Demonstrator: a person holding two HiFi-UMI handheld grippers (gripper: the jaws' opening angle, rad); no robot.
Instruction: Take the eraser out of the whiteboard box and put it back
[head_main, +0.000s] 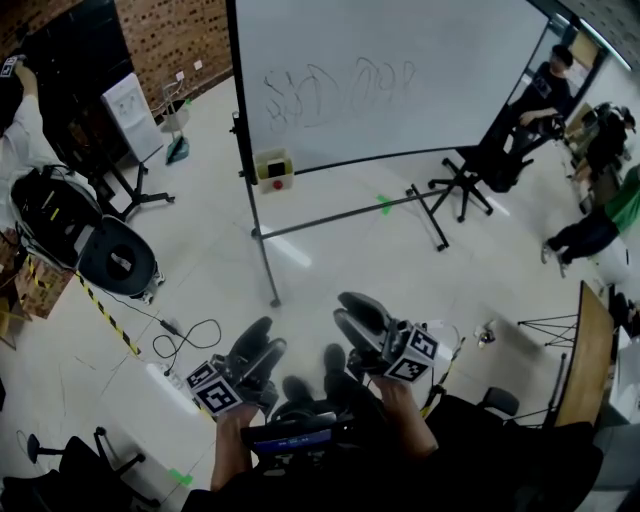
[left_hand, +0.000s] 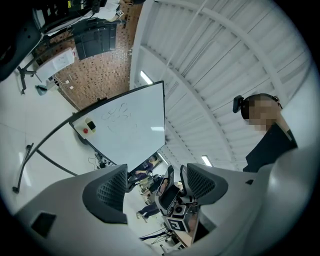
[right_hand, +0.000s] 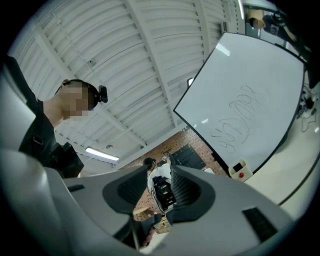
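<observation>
The whiteboard (head_main: 390, 70) stands on a wheeled frame far ahead of me. At its lower left corner hangs the pale yellow whiteboard box (head_main: 273, 169), with a dark block in its top and a red dot on its front. The box also shows in the left gripper view (left_hand: 88, 126) and the right gripper view (right_hand: 240, 169). Both grippers are held low and close to my body, well short of the board. My left gripper (head_main: 262, 338) (left_hand: 155, 187) is open and empty. My right gripper (head_main: 352, 312) (right_hand: 159, 189) is open too, with nothing between its jaws.
The board's frame legs (head_main: 270, 270) reach toward me. A black cable (head_main: 185, 340) and a yellow-black floor stripe (head_main: 105, 310) lie at left, beside a round black device (head_main: 120, 260). An office chair (head_main: 470, 175) and seated people are at right, by a wooden table (head_main: 572, 360).
</observation>
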